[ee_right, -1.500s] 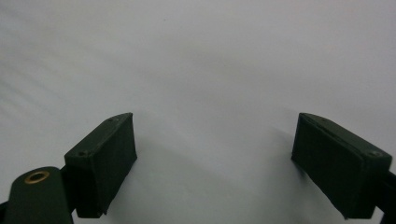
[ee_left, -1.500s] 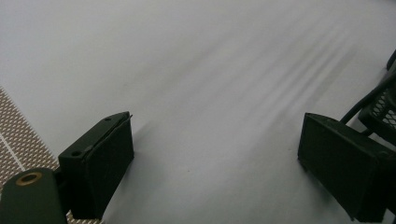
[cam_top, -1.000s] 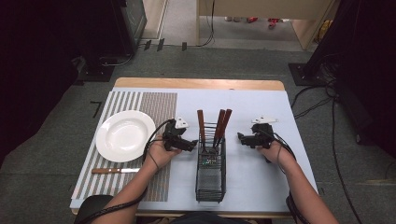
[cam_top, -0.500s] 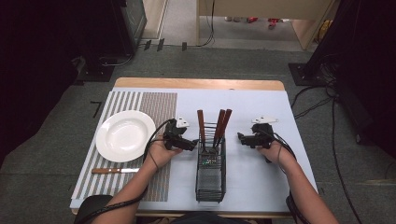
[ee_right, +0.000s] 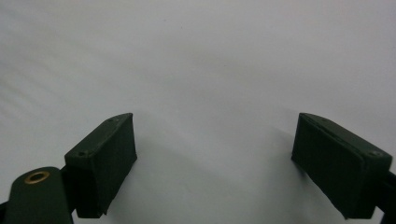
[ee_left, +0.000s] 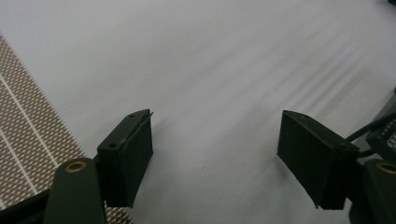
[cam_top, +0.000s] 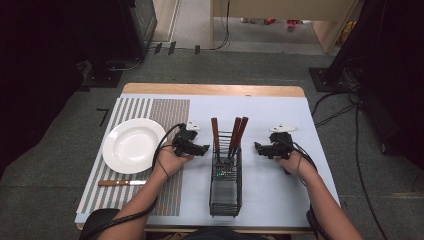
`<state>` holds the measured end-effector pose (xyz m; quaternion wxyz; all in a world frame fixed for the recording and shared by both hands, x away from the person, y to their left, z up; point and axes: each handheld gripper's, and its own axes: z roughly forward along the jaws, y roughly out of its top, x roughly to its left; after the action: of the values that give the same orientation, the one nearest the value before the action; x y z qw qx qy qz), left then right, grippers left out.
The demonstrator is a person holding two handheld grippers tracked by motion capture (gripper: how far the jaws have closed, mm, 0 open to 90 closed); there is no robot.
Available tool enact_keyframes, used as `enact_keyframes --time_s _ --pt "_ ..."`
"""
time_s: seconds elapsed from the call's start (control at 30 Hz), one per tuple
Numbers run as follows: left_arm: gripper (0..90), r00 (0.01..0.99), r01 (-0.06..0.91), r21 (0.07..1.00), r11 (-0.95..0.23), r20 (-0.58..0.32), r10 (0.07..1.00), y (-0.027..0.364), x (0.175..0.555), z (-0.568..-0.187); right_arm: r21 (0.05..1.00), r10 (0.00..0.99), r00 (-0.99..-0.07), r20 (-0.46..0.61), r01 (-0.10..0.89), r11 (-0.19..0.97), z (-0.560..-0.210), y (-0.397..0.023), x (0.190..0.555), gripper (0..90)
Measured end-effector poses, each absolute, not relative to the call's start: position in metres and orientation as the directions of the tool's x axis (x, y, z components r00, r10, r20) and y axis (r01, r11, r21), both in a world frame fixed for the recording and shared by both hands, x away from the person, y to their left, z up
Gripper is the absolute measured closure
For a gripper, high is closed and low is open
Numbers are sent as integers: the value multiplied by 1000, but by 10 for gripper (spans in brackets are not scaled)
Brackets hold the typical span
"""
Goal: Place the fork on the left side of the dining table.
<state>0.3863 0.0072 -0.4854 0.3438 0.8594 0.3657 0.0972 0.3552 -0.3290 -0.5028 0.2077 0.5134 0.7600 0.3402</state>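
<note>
Two hand-held tongs rest on the desk flanking a wire caddy (cam_top: 225, 180) of red-handled cutlery (cam_top: 238, 133), left tongs (cam_top: 201, 148) just narrowing yet empty, right tongs (cam_top: 259, 147) open and empty; best approach a handle squarely, clear of its neighbours.

A wooden table (cam_top: 210, 90) fills the middle of the high view, its bare top showing as a strip along the far edge, the rest covered by a pale blue-white cloth (cam_top: 280, 120). On the left part of the cloth lies a brown, white-striped woven placemat (cam_top: 172, 112), and on it sit a white plate (cam_top: 132, 145) at centre left and, just below the plate, a wooden-handled knife (cam_top: 121, 183) lying level. A black wire cutlery basket (cam_top: 225, 192) stands on the cloth at lower centre, holding upright utensils with reddish-brown handles (cam_top: 235, 132).
</note>
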Motion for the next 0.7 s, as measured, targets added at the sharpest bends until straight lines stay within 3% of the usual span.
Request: enact_keyframes --time_s 0.2,0.33,0.5,0.7 --pt "313 706 596 646 -477 -138 695 12 392 -478 730 922 -386 34 640 241 -503 -329 355 130" --pt "317 710 588 654 -476 -136 690 11 392 -471 731 921 -388 31 638 244 -503 -329 355 130" --pt "385 736 571 646 -507 -128 665 13 391 -465 731 921 -388 31 638 244 -503 -329 355 130" --pt "382 744 565 648 -510 -133 655 13 391 -457 730 921 -387 33 639 242 -503 -329 355 130"
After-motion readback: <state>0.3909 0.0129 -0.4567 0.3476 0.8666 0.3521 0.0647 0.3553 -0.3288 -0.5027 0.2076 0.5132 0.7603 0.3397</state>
